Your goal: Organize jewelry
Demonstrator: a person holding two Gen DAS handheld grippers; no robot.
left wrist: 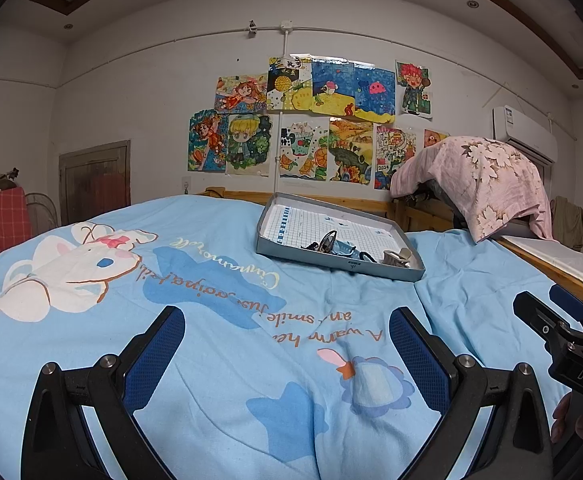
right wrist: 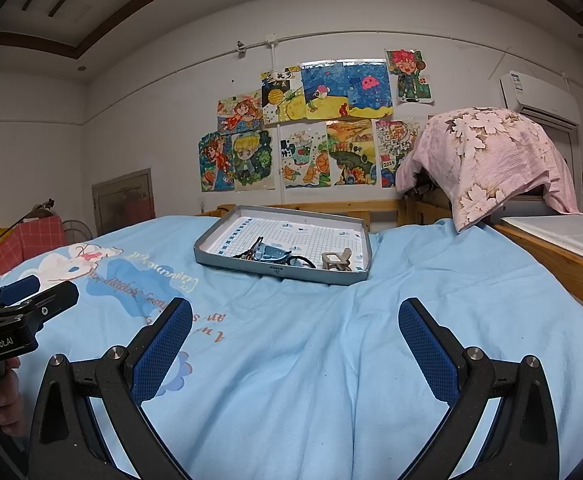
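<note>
A shallow grey box lid (left wrist: 405, 245) (right wrist: 207, 244) with a grid-paper lining lies on the blue bed cover. A tangle of dark jewelry and hair pieces (left wrist: 333, 245) (right wrist: 275, 257) lies along its near side, with a beige hair clip (left wrist: 398, 257) (right wrist: 336, 260) to the right of it. My left gripper (left wrist: 287, 316) is open and empty, well short of the lid. My right gripper (right wrist: 295, 312) is open and empty too, just short of the lid. Each gripper shows at the edge of the other's view, the right one (left wrist: 551, 308) and the left one (right wrist: 43, 292).
The blue cartoon-print cover (left wrist: 211, 320) (right wrist: 331, 360) spans the bed. A wooden bed rail (right wrist: 563, 256) runs along the right. A pink floral cloth (left wrist: 479, 176) (right wrist: 487, 160) drapes over something at the back right. Drawings hang on the far wall.
</note>
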